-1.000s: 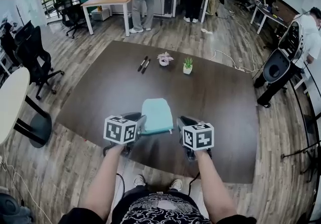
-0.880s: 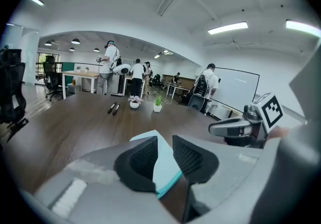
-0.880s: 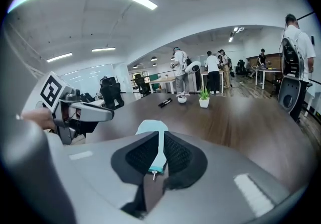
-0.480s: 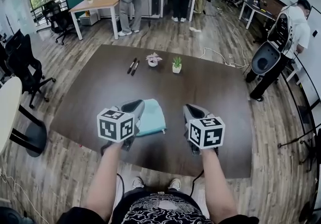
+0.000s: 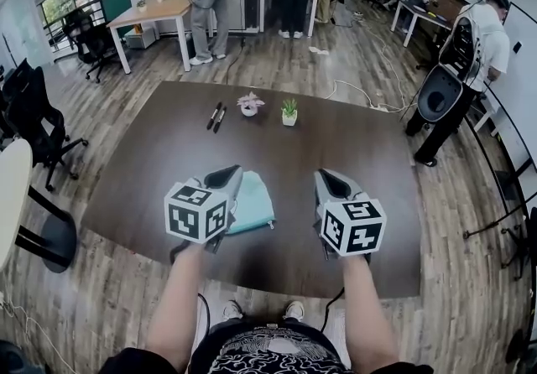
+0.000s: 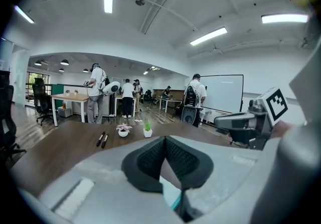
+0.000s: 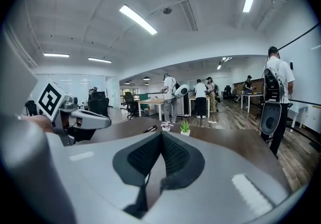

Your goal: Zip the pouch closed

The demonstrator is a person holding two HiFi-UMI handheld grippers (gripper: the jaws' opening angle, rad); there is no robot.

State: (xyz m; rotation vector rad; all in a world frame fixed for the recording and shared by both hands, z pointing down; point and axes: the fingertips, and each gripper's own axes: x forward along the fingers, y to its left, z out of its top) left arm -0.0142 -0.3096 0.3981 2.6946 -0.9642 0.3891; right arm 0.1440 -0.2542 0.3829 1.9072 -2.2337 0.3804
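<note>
Teal pouch (image 5: 254,201) at centre, dark brown worktop (image 5: 373,154); grey left tongs (image 5: 228,174) and right tongs (image 5: 326,176) with black-and-white square-marker cubes (image 5: 197,213); wood-grain floor (image 5: 117,297).

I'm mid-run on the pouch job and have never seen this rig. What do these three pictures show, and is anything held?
There is no robot here: a person holds a two-jaw claw in each hand. The head view looks down from the person's head onto the left claw and the right claw, each carrying a marker cube. The other two pictures come from cameras riding on each claw, looking along its jaws. On the brown table lie a teal pouch, partly behind the left claw, two pens, a pink plant and a green plant. Both claws are shut and empty; the left has just been closing on nothing.
</note>
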